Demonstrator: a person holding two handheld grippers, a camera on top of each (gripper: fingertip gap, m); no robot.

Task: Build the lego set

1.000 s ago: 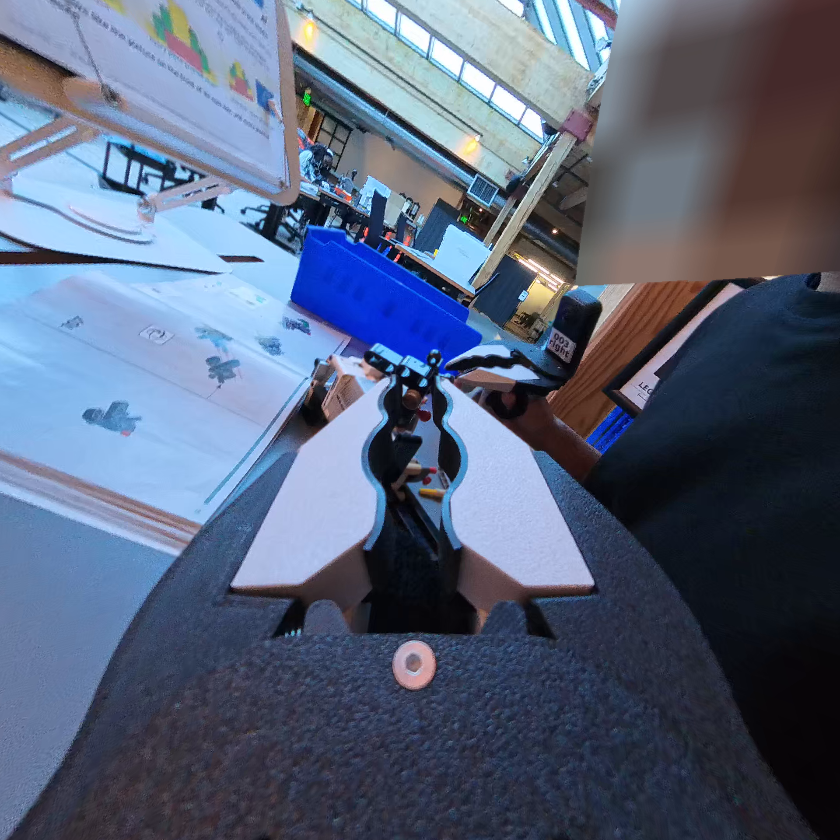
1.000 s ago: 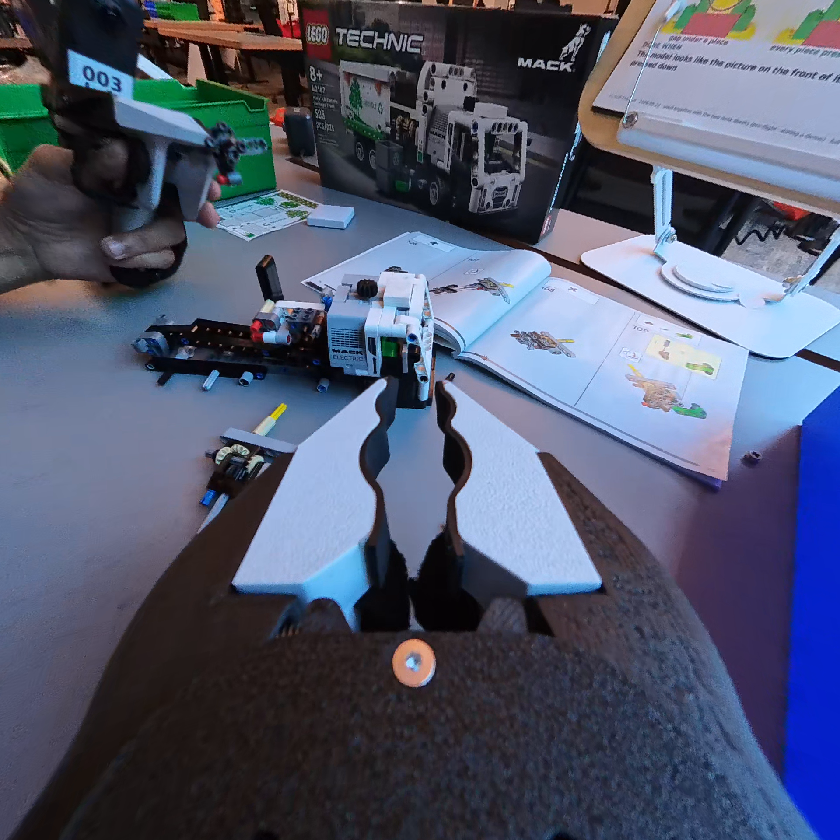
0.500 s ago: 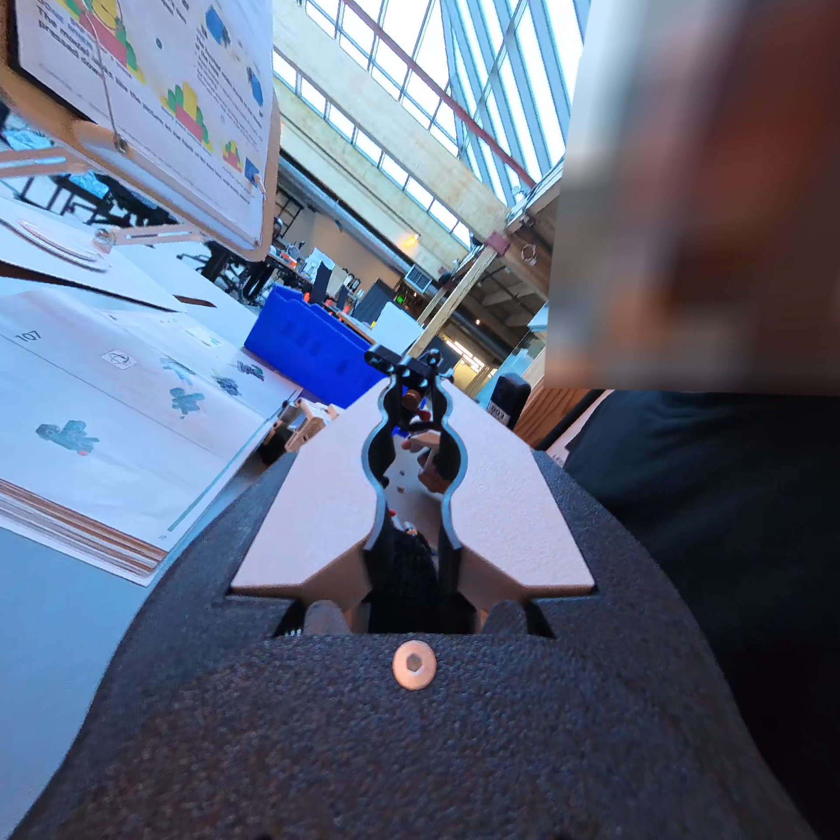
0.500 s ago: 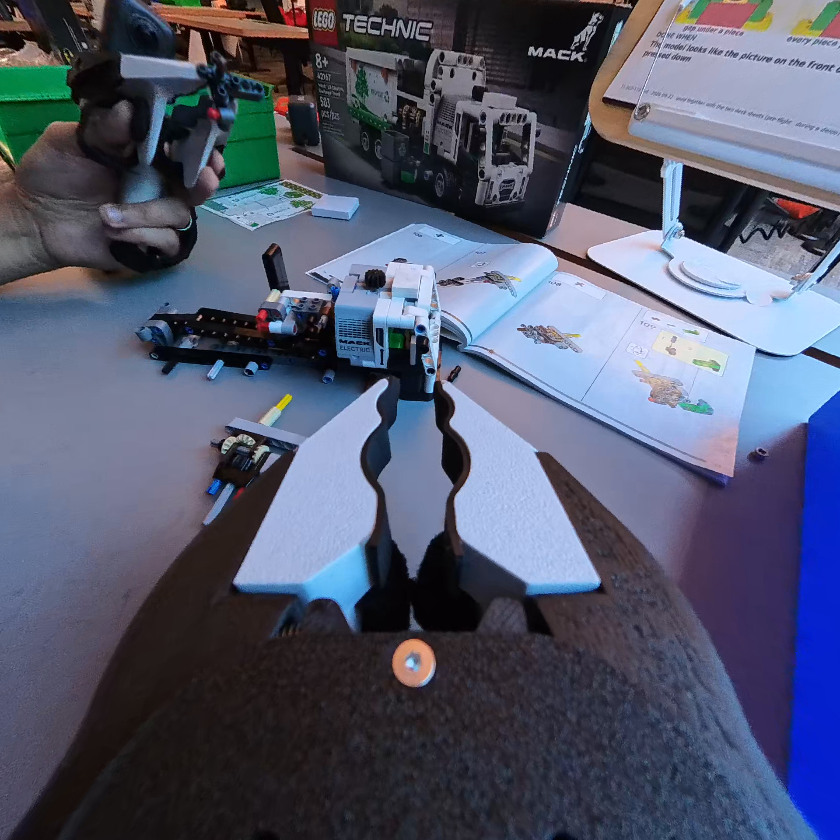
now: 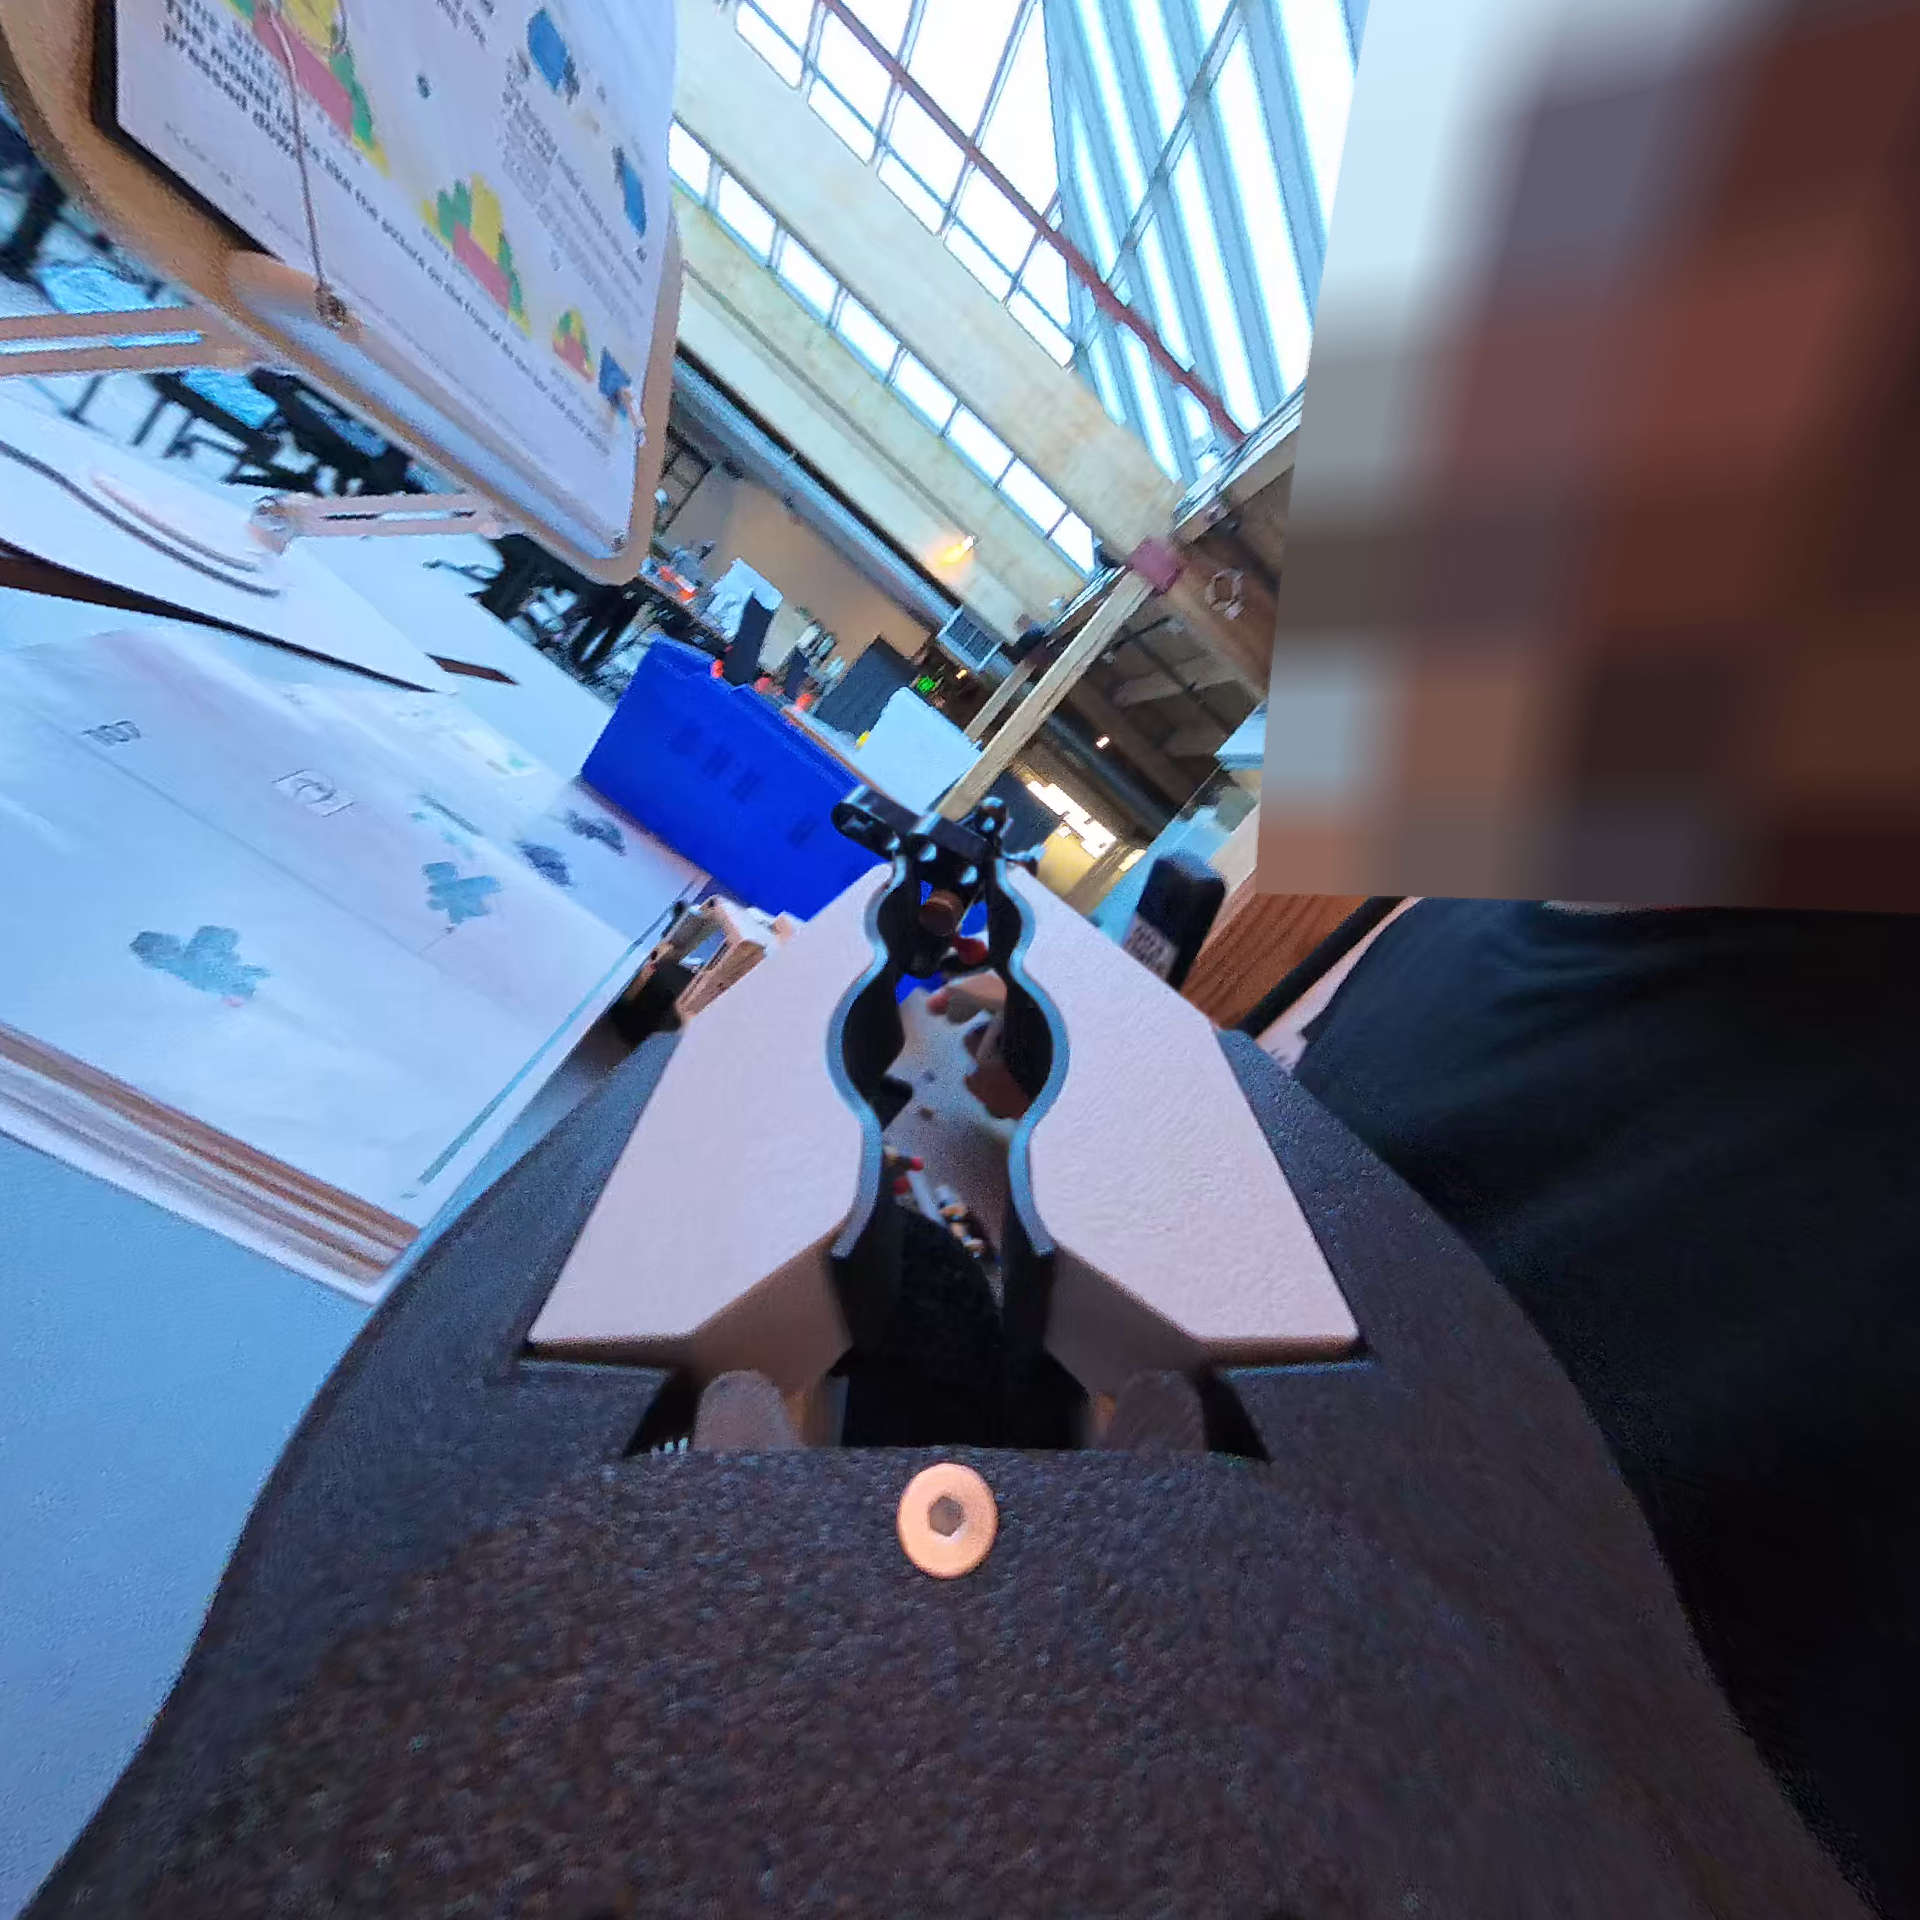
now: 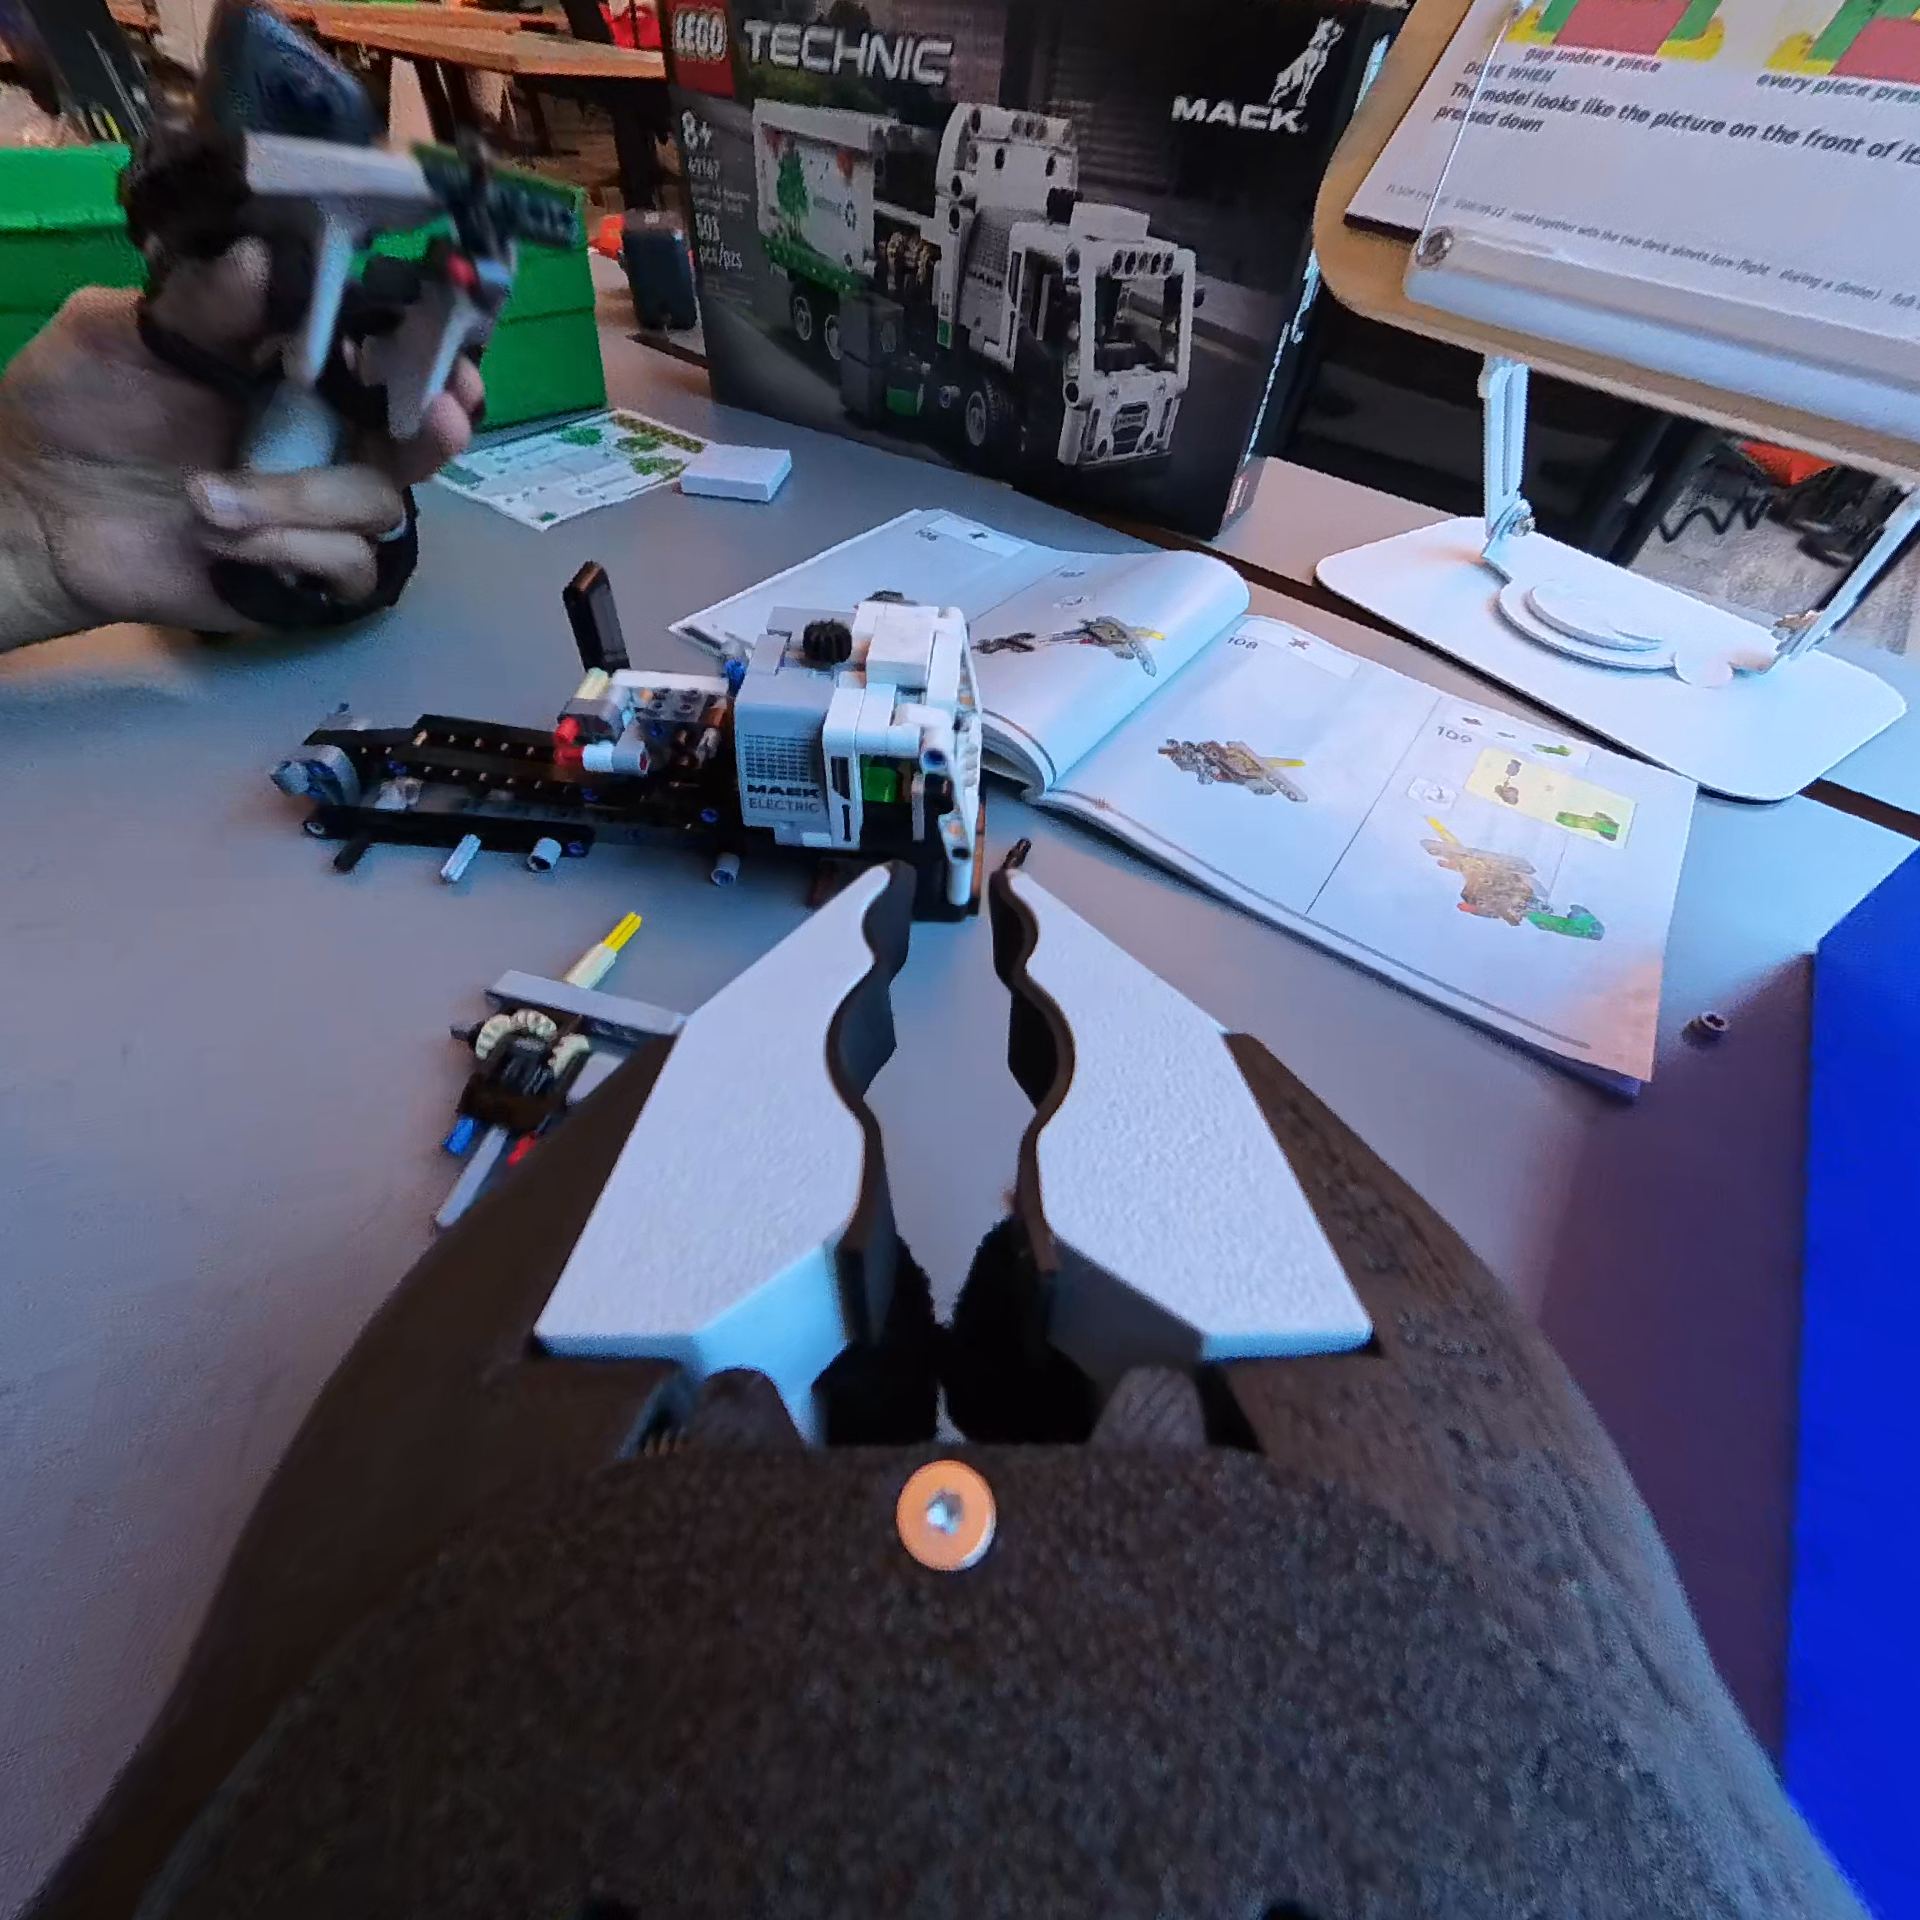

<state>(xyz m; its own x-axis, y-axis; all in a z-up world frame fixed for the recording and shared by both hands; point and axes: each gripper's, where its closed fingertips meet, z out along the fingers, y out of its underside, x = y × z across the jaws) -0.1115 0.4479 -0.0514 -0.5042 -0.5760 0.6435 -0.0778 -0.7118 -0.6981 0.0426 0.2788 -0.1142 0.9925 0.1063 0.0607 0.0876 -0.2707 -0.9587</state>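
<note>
A partly built white and black lego truck (image 6: pixel 831 748) lies on the grey table (image 6: pixel 208 1039), just beyond my right gripper (image 6: pixel 951 883), which is open and empty, low over the table. My left gripper (image 5: pixel 940 883) is shut on a small black lego assembly (image 5: pixel 914 836) with a red pin, held up in the air. In the right wrist view it shows blurred at the upper left (image 6: pixel 416 260), held by a hand (image 6: pixel 156 499). A small loose gear sub-assembly (image 6: pixel 530 1049) and a yellow axle (image 6: pixel 613 940) lie left of my right gripper.
An open instruction booklet (image 6: pixel 1299 790) lies right of the truck. The set's box (image 6: pixel 987 239) stands behind, a green bin (image 6: pixel 540 312) at back left, a blue bin (image 6: pixel 1870 1351) at right. A white stand (image 6: pixel 1610 644) holds a sheet. Small pins lie near the truck.
My left gripper has tilted upward and turned in the air with the black assembly still in it. My right gripper has stayed almost still in front of the truck.
</note>
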